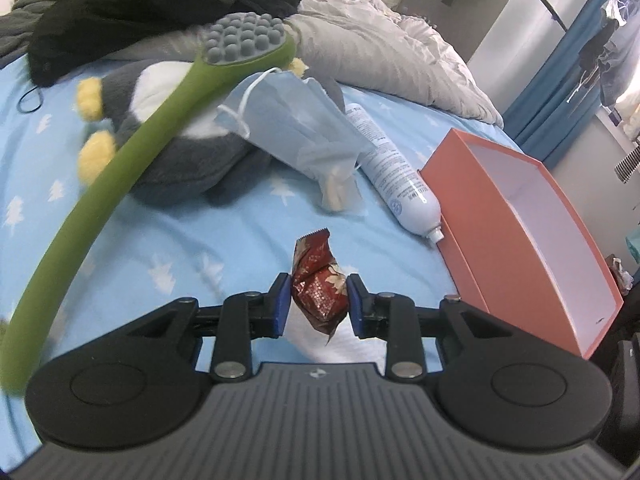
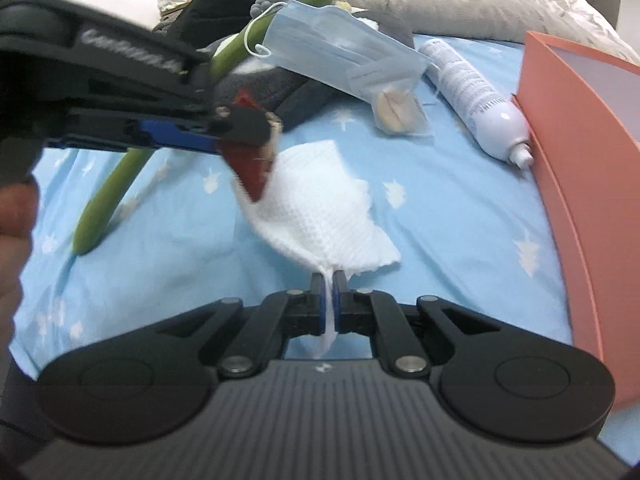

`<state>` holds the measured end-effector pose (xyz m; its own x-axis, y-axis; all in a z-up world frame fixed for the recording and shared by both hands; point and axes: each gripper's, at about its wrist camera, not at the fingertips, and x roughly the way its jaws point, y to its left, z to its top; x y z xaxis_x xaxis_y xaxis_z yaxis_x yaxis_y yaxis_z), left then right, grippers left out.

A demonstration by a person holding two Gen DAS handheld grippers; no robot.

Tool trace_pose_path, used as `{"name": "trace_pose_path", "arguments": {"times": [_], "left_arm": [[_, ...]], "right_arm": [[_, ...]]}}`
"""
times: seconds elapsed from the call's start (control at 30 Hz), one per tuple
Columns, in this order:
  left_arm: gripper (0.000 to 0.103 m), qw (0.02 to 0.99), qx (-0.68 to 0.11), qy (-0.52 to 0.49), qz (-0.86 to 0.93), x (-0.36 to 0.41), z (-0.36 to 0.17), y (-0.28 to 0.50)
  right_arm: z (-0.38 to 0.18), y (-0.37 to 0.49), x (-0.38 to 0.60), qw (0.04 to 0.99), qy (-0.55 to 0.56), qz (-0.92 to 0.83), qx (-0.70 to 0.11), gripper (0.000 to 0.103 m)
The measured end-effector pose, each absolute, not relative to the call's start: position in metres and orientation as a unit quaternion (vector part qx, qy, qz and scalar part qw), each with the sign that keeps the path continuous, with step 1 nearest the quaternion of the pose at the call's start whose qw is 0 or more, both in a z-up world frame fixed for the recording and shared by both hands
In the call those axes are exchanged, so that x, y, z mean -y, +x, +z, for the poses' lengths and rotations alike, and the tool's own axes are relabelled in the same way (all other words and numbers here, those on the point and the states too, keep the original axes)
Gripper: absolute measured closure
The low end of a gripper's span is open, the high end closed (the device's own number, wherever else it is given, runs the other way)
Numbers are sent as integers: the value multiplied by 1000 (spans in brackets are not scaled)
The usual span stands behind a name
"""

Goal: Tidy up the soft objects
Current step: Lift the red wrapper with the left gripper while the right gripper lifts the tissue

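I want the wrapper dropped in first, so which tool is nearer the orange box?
Right, as far as I can tell. The right tool, shut on a white tissue, sits nearer the orange box; the left tool, gripping the red wrapper, is farther left.

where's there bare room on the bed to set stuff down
Bare sheet lies between the white cloth and the orange box, below the white tube. The box's inside looks empty. Crowded: plush, mask and green brush.
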<state>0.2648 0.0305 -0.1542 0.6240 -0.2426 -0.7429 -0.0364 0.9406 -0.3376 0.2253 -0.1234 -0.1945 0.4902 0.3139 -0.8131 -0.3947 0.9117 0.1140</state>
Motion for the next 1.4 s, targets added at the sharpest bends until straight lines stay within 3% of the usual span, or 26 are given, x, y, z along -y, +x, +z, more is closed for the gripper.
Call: {"name": "trace_pose_path", "arguments": {"times": [0.57,0.73,0.8,1.4], "left_arm": [[68,877,-465,-119,-27,-20,-161,178],[68,870,-478,-122,-20,-22,-171,175],[68,867,-483,-124,-17,-23,-174,176],[68,851,-513,-114,1,-31,-199,200]], "right_arm": [[-175,160,162,854,-18,179,-489,92],[-171,160,163,853,-17,186,-487,57],[-170,163,162,855,-19,192,-481,51],[-212,215,140,843,-45,218,-490,52]]}}
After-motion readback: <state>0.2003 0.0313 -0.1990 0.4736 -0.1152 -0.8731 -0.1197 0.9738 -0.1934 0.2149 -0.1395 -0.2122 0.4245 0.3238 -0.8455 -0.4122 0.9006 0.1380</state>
